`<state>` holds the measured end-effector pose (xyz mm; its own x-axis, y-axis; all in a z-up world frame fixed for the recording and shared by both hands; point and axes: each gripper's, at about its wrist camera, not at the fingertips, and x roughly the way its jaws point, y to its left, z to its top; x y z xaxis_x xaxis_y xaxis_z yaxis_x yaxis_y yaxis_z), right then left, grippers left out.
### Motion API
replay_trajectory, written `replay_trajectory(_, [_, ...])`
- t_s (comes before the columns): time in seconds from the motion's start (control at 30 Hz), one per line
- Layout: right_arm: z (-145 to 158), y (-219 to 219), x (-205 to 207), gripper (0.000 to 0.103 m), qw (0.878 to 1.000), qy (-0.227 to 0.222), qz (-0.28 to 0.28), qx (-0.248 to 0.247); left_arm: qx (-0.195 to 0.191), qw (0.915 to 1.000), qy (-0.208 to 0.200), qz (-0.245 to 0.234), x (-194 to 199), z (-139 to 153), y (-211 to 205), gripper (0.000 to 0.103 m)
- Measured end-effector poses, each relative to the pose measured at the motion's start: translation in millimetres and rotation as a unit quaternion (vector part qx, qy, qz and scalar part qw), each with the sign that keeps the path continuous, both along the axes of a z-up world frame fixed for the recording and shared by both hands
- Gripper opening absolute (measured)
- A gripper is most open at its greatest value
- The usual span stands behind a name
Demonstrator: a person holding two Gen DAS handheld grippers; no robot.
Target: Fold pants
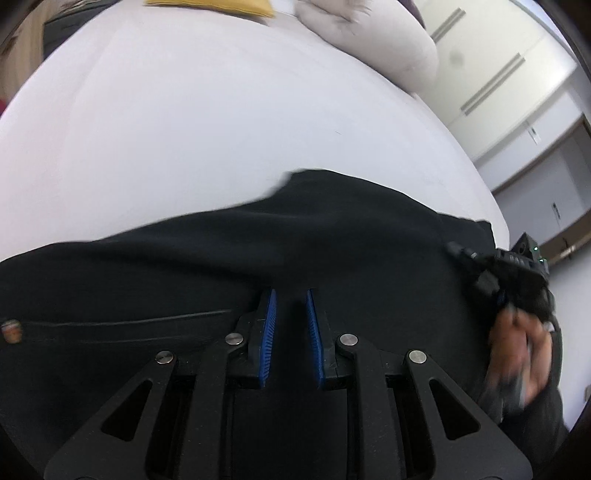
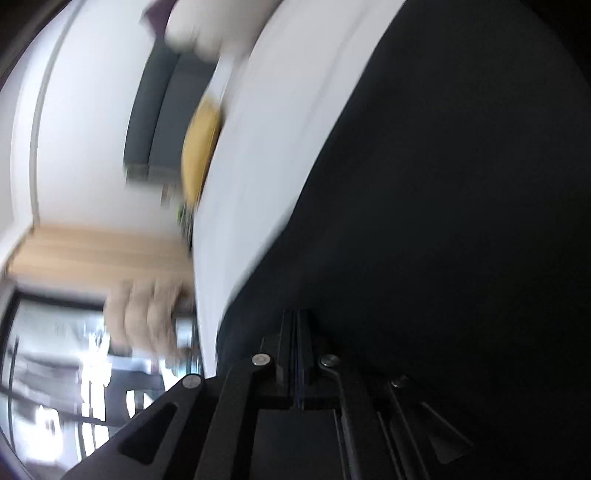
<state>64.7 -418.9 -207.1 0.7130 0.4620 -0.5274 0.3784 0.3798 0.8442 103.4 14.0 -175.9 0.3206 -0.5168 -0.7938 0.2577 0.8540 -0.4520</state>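
The black pants (image 1: 332,240) lie across the near part of a white bed (image 1: 203,122). My left gripper (image 1: 290,295) hovers over them near a pocket seam, its blue pads (image 1: 267,332) a small gap apart, nothing between them. The right gripper's body (image 1: 517,266), held in a hand, shows at the pants' right end. In the right wrist view, rolled on its side and blurred, the right gripper (image 2: 298,314) has its jaws pressed together at the edge of the pants (image 2: 443,221); whether cloth is pinched between them is hidden.
A beige pillow (image 1: 369,33) and a yellow cloth (image 1: 214,7) lie at the bed's far end. White wardrobe doors (image 1: 498,74) stand to the right. A small orange tag (image 1: 11,330) sits on the pants at the left.
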Motion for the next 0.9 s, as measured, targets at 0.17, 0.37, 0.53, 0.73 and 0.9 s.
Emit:
replay_trajectory(0.17, [18.3,-119.1,-24.0,0.000,0.990,0.022,-0.121,-0.075,-0.013,0.9991,-0.009,0.039,-4.8,6.7,52.2,0.013])
replay_trajectory(0.37, [96.8,-170.5,-98.5,0.054,0.958,0.053,-0.178,-0.217,0.075,0.9929,-0.058,0.072,-31.4,45.9,87.0,0.013])
replay_trajectory(0.53, [113.5,-128.9,-157.2,0.073,0.960,0.015,-0.168,-0.224,0.031,0.9952,-0.079,0.050,-46.9,77.1,48.1,0.013])
replay_trajectory(0.73, [53.9,-117.2,-166.1,0.069,0.971,0.039,-0.213,-0.106,0.024,0.9984,-0.046,-0.019,-57.7,52.0,-17.7,0.013])
replay_trajectory(0.9, [38.0,-144.9,-172.1,0.064,0.964,0.059,-0.252,-0.059,0.042,0.9987,-0.016,-0.022,-60.4,31.7,-19.9,0.013])
